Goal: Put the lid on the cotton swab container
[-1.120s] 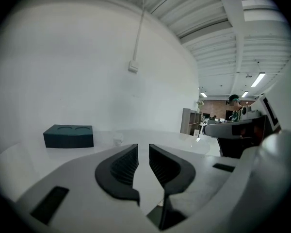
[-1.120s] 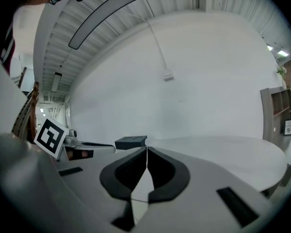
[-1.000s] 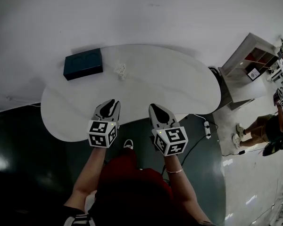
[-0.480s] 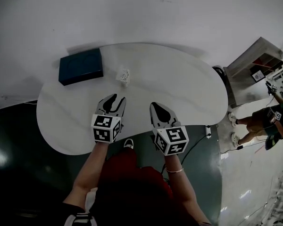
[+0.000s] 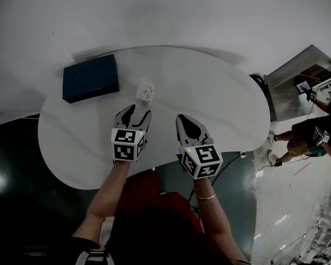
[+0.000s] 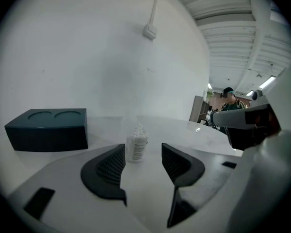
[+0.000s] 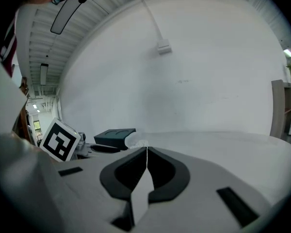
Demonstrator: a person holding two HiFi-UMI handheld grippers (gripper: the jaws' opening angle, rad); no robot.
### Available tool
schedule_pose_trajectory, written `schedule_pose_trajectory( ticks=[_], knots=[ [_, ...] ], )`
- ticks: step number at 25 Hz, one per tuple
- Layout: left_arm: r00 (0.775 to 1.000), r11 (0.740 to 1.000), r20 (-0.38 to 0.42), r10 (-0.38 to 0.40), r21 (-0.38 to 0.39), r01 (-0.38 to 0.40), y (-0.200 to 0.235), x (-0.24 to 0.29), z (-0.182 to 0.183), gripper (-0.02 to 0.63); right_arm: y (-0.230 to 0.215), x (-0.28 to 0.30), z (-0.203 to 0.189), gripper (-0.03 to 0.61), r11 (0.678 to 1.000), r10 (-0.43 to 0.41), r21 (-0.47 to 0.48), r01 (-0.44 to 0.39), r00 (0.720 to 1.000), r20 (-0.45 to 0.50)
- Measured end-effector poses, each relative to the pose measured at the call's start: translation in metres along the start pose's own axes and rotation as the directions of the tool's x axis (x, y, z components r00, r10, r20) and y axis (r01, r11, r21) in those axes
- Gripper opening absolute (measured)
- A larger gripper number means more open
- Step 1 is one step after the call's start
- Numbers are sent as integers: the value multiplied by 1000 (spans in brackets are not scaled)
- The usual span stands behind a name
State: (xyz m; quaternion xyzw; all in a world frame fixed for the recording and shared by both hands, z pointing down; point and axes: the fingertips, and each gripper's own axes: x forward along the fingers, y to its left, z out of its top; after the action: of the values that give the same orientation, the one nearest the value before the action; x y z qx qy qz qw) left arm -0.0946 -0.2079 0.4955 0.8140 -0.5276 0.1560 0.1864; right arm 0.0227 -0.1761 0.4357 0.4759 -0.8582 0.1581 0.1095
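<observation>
— What's changed at the left gripper (image 5: pixel 138 112) (image 6: pixel 141 154)?

— A second ago its fingers were pressed together. Now they stand apart and are opening wider, with nothing pinched. It has also moved forward over the table (image 5: pixel 220 98).

— And the cotton swab container (image 5: pixel 147 91) (image 6: pixel 136 142)?

— Upright on the table, just beyond the left fingertips, in line with the gap, untouched. Before, it stood well ahead of them. The blue box (image 5: pixel 91 78) (image 6: pixel 48 128) lies further off, to the left of those fingers.

— The right gripper (image 5: pixel 183 119) (image 7: pixel 146 152)?

— Same as before: fingers closed on each other, empty, with the container ahead and to the left of its tips.
</observation>
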Motion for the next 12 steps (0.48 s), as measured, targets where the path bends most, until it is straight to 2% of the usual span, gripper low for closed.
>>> schedule_pose_trajectory(
  ticks=[12],
  knots=[
    [998, 1000, -64, -7, -16, 6, 14, 33, -16, 256, 1, 42, 2, 17, 1000, 21, -19, -22, 999, -43]
  ],
)
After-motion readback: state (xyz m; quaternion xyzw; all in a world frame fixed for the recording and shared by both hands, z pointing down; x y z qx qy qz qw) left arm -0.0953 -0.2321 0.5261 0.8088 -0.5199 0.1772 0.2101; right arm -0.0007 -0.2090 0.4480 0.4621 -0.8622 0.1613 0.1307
